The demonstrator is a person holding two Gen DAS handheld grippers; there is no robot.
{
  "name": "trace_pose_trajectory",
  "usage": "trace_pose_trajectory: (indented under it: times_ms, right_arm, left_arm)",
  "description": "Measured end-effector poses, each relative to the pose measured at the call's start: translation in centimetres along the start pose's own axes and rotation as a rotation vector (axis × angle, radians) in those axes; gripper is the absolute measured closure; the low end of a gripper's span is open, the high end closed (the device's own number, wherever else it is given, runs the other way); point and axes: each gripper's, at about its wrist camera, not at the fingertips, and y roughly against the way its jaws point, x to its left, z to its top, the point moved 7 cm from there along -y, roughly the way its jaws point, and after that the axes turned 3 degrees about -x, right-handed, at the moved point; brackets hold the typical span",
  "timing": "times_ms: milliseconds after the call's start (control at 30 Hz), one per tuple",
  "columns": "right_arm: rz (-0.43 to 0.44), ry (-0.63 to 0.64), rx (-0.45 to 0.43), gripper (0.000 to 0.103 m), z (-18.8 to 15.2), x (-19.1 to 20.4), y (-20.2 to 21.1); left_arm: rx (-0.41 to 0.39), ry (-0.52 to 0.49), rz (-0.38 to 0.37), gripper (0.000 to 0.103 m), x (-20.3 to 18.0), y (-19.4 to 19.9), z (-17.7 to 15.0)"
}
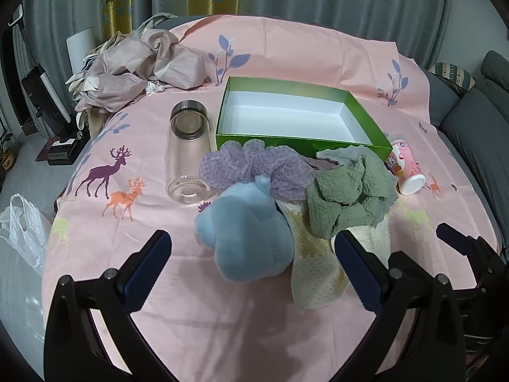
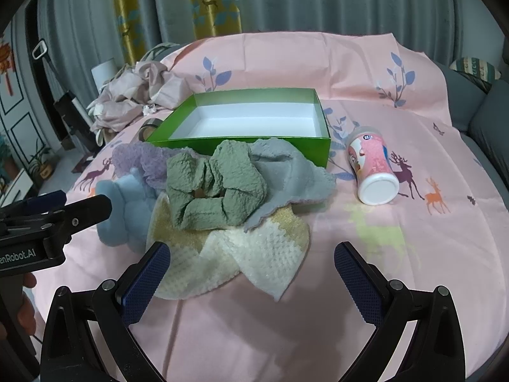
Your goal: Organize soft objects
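Note:
A heap of soft things lies on the pink cloth before an empty green box (image 1: 302, 141) (image 2: 241, 145): a blue plush (image 1: 248, 238) (image 2: 127, 203), a purple scrunchie (image 1: 251, 165) (image 2: 140, 159), a green scrunchie (image 1: 346, 197) (image 2: 216, 187), a grey cloth (image 2: 292, 178) and a cream-yellow knitted cloth (image 1: 315, 264) (image 2: 248, 254). My left gripper (image 1: 251, 254) is open, its jaws either side of the blue plush, just short of it. My right gripper (image 2: 251, 264) is open over the near edge of the cream cloth. Neither holds anything.
A clear glass jar (image 1: 189, 152) lies on its side left of the box. A pink canister (image 2: 372, 168) (image 1: 408, 168) lies right of it. Crumpled beige fabric (image 1: 133, 70) sits at the far left. A white plastic bag (image 1: 19, 229) is off the table's left edge.

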Motion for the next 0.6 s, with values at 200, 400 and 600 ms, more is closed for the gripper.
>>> trace_pose_trajectory:
  times_ms: [200, 400, 600]
  right_arm:
    - [0.001, 0.001, 0.0, 0.0, 0.0, 0.0, 0.0]
    - [0.001, -0.01, -0.001, 0.0, 0.1, -0.4, -0.1]
    - [0.034, -0.01, -0.02, 0.0, 0.4, -1.0, -0.2]
  left_arm:
    - [0.006, 0.006, -0.017, 0.001, -0.2, -0.3, -0.1]
    - [0.021, 0.032, -0.082, 0.001, -0.2, -0.8, -0.3]
    - [0.017, 0.068, -0.2, 0.001, -0.6, -1.1, -0.1]
